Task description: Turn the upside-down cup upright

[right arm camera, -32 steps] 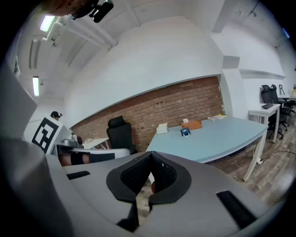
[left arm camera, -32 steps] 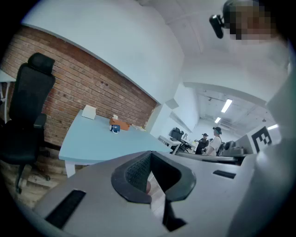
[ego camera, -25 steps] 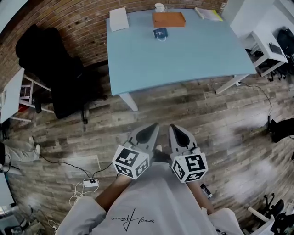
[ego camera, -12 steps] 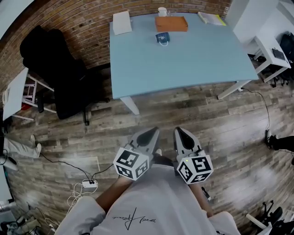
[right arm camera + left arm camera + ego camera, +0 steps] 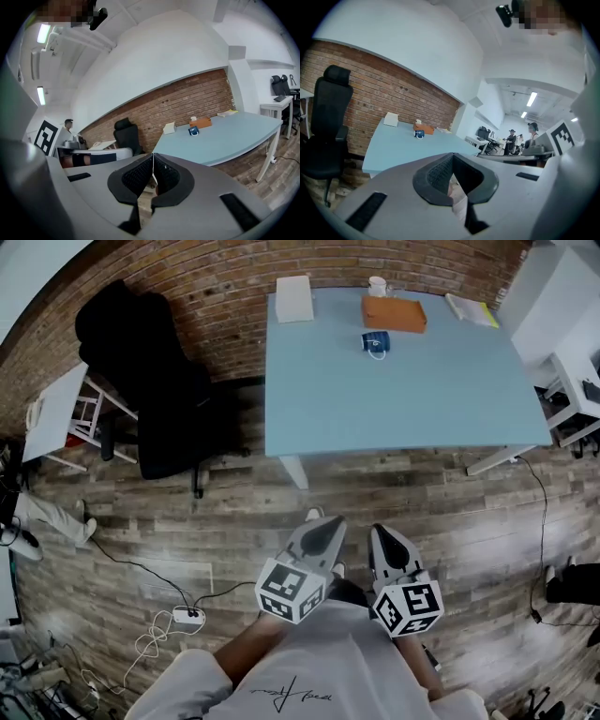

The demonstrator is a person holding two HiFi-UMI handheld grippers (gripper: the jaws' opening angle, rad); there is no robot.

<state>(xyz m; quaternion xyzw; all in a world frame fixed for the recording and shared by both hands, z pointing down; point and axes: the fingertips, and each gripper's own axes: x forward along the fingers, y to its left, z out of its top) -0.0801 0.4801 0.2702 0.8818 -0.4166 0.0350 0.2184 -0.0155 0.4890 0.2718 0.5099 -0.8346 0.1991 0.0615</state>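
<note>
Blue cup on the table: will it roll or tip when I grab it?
The cup looks squat and rigid, so it probably won't tip easily. What seems a handle should stop rolling. The smooth table may let it slide if pushed.

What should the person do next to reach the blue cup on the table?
Probably walk a step closer to the table. The blue cup sits near its far edge, beside the orange box, while the left gripper and right gripper hang close to the body over the wooden floor, well short of the table. Both have their jaws together and hold nothing.
</note>
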